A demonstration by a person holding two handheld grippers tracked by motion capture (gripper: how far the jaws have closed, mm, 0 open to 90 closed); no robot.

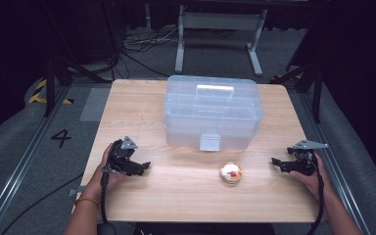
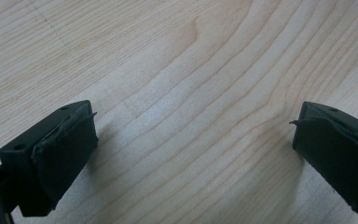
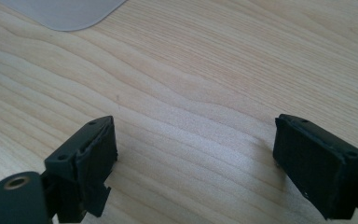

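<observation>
Nearest the person, two forearms come in over the front edge of the light wooden tabletop point(image 1: 186, 196), each hand carrying a black tool. The left hand-held gripper point(image 1: 146, 167) rests low on the wood at the left side, its tips turned toward the middle; in the left gripper view its jaws stand spread wide with bare wood grain between them and nothing pinched. The right hand-held gripper point(image 1: 275, 162) sits near the right edge, a grey three-cornered plate on top and a cable trailing back along the forearm, its tips also pointing inward; in the right gripper view its jaws are likewise spread wide over bare wood, holding nothing. Between the two, closer to the right one but well apart from both, lies a small round gold-rimmed object point(image 1: 231, 173) with a pale top and a red spot on it; what it is exactly cannot be told. Just behind it stands a large clear plastic storage box point(image 1: 213, 110), lid shut, with a white handle on top and its front latch facing the person. Beyond the tabletop lies grey carpeted floor point(image 1: 142, 66) with loose cables.
</observation>
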